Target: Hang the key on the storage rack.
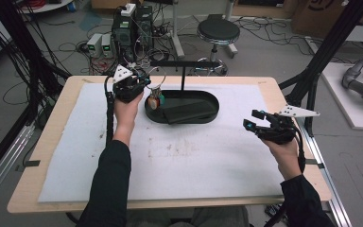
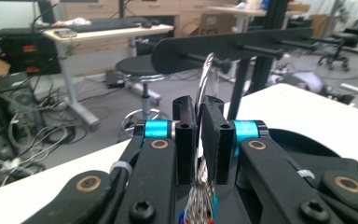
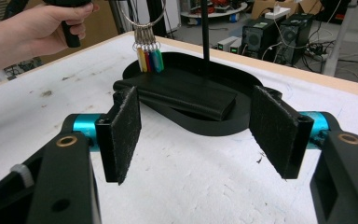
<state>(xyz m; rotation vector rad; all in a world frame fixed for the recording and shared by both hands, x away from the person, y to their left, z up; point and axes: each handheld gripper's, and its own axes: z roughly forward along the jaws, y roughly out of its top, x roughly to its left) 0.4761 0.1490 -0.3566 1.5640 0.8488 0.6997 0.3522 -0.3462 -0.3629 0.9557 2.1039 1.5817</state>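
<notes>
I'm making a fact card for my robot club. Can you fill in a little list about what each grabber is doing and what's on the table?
Left gripper: shut on the key ring, lifted by the rack's pegs
Key ring: silver loop with coloured tags hanging below
Rack: black bar on a post, rising from the tray
Tray: black oval, with a flat black wallet inside
Right gripper: open, holding nothing, at the table's right side
Table: white mat on a wooden top
</notes>
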